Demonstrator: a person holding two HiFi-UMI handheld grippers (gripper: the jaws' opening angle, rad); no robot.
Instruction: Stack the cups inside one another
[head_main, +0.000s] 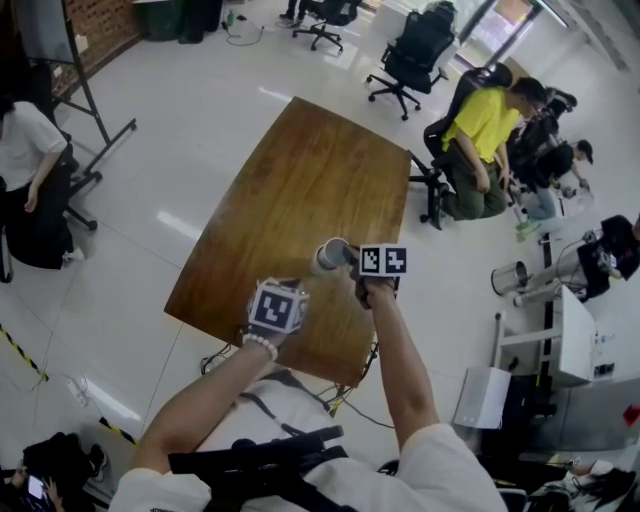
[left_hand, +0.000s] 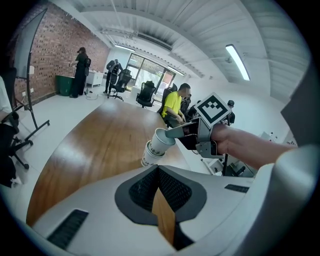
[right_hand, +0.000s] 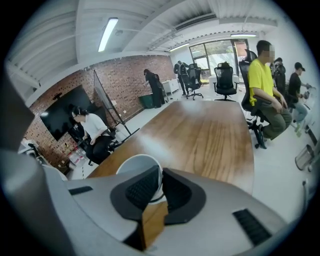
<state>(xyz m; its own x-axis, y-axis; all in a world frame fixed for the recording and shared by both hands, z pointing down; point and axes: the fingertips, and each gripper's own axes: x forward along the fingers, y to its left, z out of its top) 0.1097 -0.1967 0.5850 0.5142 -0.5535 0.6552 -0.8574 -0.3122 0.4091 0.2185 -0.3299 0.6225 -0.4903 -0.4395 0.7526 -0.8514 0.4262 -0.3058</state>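
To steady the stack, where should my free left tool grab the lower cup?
Probably across its bare side wall, near the base, coming from the left. The lower cup has its mouth filled by the upper cup, whose rim the right tool pinches from the right.

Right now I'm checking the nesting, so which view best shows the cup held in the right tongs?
The left gripper view: it shows the white cup side-on and tilted, rim pinched by the right tongs, base at a second cup. The head view shows only its top; the right gripper view, just a rim arc behind the tongs.
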